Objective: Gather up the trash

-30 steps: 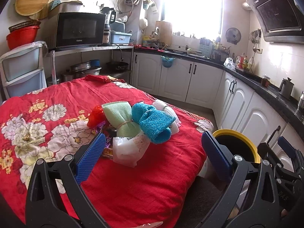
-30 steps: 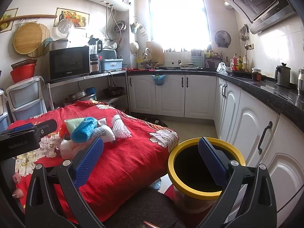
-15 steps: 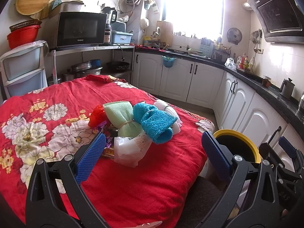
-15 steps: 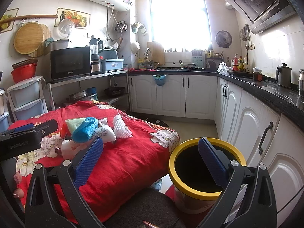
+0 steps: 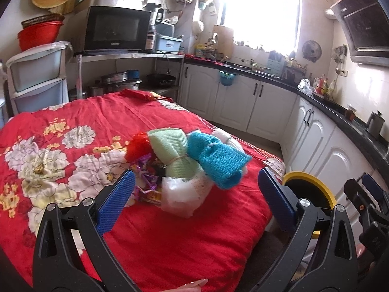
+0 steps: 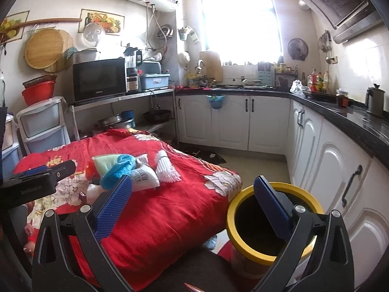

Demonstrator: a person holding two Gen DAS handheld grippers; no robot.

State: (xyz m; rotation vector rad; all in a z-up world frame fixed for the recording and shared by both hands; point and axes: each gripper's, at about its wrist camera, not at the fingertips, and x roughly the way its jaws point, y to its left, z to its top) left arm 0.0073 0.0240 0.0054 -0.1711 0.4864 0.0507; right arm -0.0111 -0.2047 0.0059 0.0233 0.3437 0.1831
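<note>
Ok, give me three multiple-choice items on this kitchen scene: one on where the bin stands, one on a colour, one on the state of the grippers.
1. Where does the bin stand?
A. On the floor past the table's right end, by the white cabinets
B. On the black counter
C. On top of the microwave

2. What colour is the bin's rim?
A. Green
B. Yellow
C. Red

3. How are the left gripper and right gripper?
A. Both shut on towels
B. Left shut, right open
C. Both open and empty

Answers: 1 A, it sits low beside the red tablecloth. 2 B, a yellow ring tops its dark inside. 3 C, the blue pads stand wide apart with nothing between them.
</note>
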